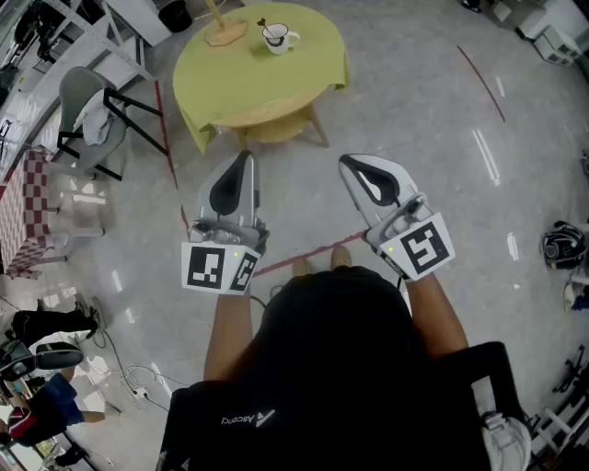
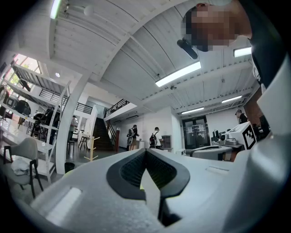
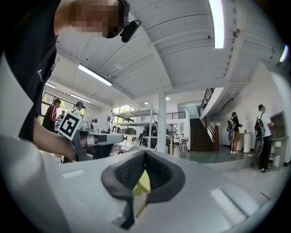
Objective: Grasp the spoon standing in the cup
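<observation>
A white cup (image 1: 277, 39) stands on the far side of a round table with a yellow-green cloth (image 1: 276, 78), at the top of the head view. A dark-handled spoon (image 1: 263, 25) stands upright in the cup. Both grippers are held over the floor, well short of the table and pointing toward it. My left gripper (image 1: 246, 157) (image 2: 145, 152) has its jaws closed together with nothing between them. My right gripper (image 1: 347, 163) (image 3: 144, 152) is shut and empty too. A sliver of the yellow cloth shows through the gap below the tips in the right gripper view.
A flat wooden piece (image 1: 225, 33) lies on the table left of the cup. A grey chair (image 1: 87, 115) with a cloth on it stands left of the table. Red tape (image 1: 304, 250) crosses the grey floor. A helmet (image 1: 563, 245) lies far right. People stand in the distance.
</observation>
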Motion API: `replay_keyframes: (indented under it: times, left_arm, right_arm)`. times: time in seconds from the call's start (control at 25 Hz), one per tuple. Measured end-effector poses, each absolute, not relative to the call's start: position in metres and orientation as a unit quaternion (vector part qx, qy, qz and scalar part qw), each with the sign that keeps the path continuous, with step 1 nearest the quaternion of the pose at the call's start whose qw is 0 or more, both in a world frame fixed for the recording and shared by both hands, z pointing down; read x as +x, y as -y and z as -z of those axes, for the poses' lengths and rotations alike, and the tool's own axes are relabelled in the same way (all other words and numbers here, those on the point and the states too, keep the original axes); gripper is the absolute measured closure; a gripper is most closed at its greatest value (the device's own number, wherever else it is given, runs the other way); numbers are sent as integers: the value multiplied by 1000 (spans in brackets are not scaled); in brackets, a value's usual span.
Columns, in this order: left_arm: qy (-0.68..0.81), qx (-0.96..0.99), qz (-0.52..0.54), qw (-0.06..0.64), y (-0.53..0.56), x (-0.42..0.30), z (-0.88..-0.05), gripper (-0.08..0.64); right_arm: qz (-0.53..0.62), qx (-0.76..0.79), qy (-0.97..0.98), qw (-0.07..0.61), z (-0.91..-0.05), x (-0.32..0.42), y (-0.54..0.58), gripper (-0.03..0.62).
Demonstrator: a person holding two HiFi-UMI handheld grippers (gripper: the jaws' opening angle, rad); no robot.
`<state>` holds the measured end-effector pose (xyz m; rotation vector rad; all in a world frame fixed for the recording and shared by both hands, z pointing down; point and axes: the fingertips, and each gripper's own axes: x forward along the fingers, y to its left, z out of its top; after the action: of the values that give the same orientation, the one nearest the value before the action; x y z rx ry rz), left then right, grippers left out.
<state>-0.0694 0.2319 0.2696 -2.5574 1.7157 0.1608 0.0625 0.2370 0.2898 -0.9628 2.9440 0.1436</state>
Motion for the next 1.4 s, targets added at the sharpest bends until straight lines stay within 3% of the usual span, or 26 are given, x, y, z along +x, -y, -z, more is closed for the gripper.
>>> replay_keyframes:
  times: [1.0,1.4]
  left_arm:
    - [-587,-808,-35,41,-175,-11,-275,549]
    - [-581,-811,-46,43,-75,-49,-286,549]
  right_arm:
    - [-30,-288,-956,42,-298,135,-174,589]
    - [-41,-287,-957,31,-307,97,-85,589]
